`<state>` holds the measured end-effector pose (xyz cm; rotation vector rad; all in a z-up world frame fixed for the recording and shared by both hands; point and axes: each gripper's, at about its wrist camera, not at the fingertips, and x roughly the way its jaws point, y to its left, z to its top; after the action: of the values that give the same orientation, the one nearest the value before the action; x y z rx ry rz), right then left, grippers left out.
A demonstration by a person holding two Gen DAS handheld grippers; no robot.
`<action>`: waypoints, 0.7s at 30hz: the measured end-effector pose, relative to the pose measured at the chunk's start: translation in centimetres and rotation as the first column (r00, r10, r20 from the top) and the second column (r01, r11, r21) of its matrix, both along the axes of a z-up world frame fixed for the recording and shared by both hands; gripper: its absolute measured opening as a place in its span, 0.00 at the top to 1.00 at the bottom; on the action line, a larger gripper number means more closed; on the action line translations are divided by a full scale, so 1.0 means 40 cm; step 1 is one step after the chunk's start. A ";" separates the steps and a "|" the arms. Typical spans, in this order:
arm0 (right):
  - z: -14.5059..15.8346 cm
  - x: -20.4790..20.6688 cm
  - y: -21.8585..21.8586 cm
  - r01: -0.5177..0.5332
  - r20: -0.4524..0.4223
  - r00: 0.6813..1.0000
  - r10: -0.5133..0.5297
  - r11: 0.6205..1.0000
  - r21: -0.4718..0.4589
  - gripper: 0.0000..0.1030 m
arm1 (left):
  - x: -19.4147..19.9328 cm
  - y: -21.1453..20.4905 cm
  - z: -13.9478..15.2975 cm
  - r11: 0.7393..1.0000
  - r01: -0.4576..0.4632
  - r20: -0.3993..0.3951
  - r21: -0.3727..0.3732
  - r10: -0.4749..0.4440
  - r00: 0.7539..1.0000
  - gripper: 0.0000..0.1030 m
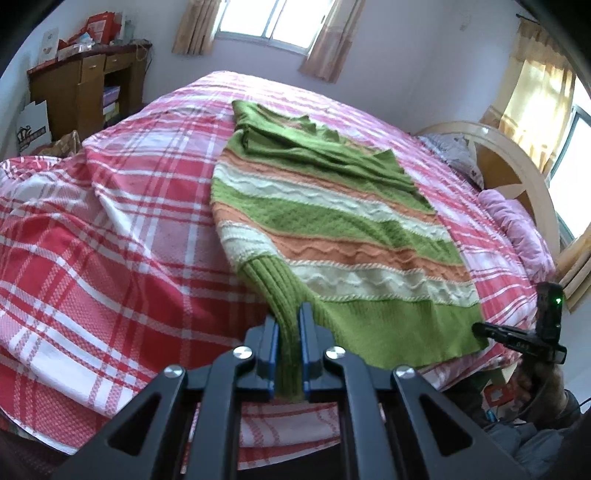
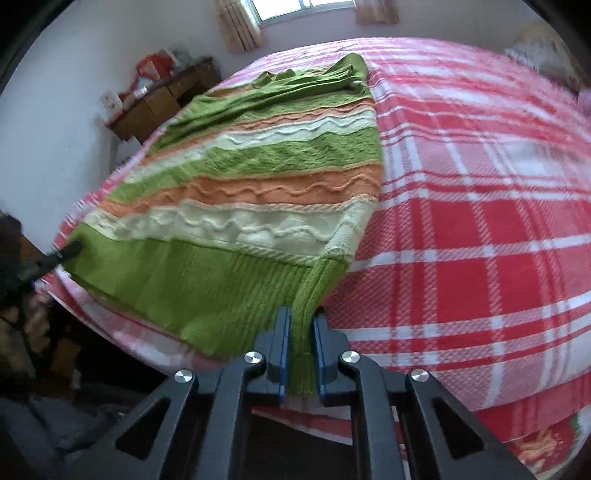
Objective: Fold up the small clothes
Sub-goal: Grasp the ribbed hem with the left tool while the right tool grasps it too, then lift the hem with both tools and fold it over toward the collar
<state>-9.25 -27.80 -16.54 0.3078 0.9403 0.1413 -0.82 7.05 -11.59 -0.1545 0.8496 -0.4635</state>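
Observation:
A knitted sweater (image 1: 332, 229) with green, orange and white stripes lies flat on a bed with a red and pink plaid cover (image 1: 110, 240). Its sleeves are folded in over the upper part. My left gripper (image 1: 289, 317) is shut on the green ribbed hem at the near left corner, and the fabric runs up between the blue pads. In the right wrist view the sweater (image 2: 258, 177) fills the left half of the bed. My right gripper (image 2: 301, 314) is shut on the ribbed hem at the opposite corner. Each view shows the other gripper's black finger (image 1: 491, 330) (image 2: 62, 253) at the far hem corner.
A wooden desk (image 1: 85, 81) piled with boxes stands against the wall beyond the bed. A curved wooden headboard (image 1: 517, 162) and pillows (image 1: 517, 225) lie at the right. Curtained windows (image 1: 266, 22) are behind. The bed's near edge (image 2: 369, 424) is just below the grippers.

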 end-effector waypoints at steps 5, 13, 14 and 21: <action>0.109 -0.023 -0.028 -0.055 0.198 0.980 0.030 0.991 0.123 0.92 | 0.011 0.017 0.042 0.996 0.010 0.026 -0.088 -0.008 1.000 0.91; 0.179 0.033 -0.053 -0.054 0.298 0.955 0.010 0.989 0.139 0.92 | 0.058 0.000 0.108 0.987 0.022 0.067 -0.161 -0.011 0.998 0.91; 0.199 0.036 -0.054 -0.056 0.322 0.947 0.011 0.990 0.133 0.92 | 0.065 0.000 0.125 0.984 0.022 0.080 -0.174 -0.008 0.997 0.91; 0.322 0.099 -0.095 -0.039 0.433 0.902 -0.002 0.996 0.085 0.92 | 0.159 -0.034 0.226 0.974 0.006 0.156 -0.227 0.030 0.987 0.91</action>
<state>-5.30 -31.59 -3.64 0.3356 0.4942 0.2597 5.54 5.70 -2.56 -0.3292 0.6375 -0.5541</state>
